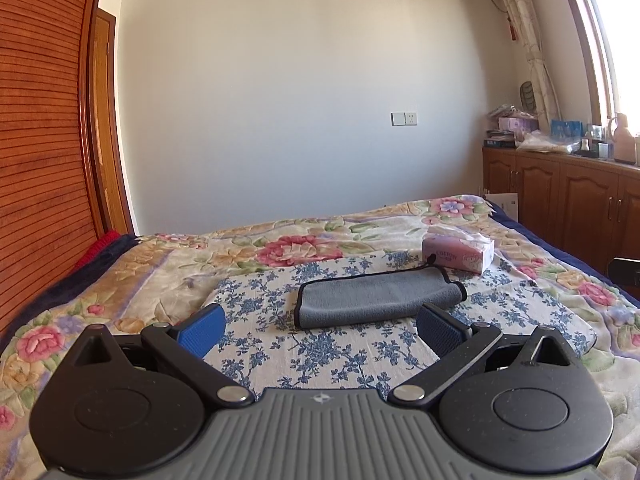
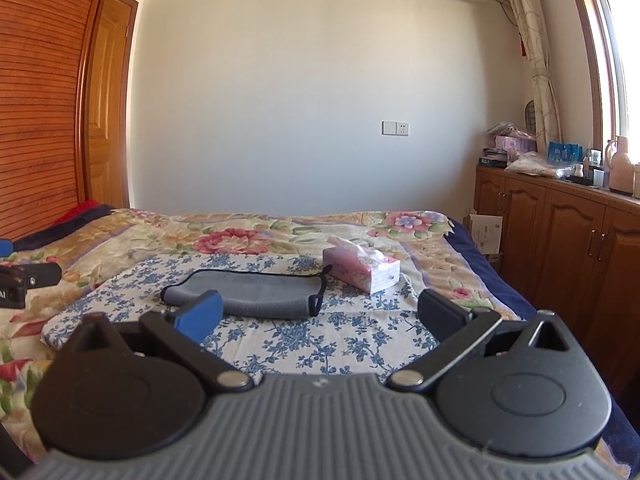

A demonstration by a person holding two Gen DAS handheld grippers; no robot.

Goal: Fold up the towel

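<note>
Two grippers hung over the bed, both with fingers spread wide and nothing between them. The left gripper (image 1: pixel 320 330) had the grey towel (image 1: pixel 378 294) just ahead, between the lines of its fingers, apart from the pads. The towel lay folded on the blue-flowered cloth (image 1: pixel 328 354), black piping at its edges. From the right gripper (image 2: pixel 320 316) the towel (image 2: pixel 248 292) sat ahead and to the left — its near left end was hidden behind the blue left finger pad (image 2: pixel 200 314). How many layers the fold had could not be told.

The tissue box (image 1: pixel 458 254) stood beyond the towel's right end, ahead-right of the left gripper; the word "COTTON" read on its pink face, smaller print under it too blurred. In the right view the box (image 2: pixel 362 270) showed only a faint unreadable label. A black piece with the letters "AI" (image 2: pixel 18 282) was cut off at the left edge of the right view — the rest of the lettering was out of frame. Items on the cabinet top (image 2: pixel 560 164) far right were too small to read. The floral bedspread (image 1: pixel 120 276) ran under everything.
</note>
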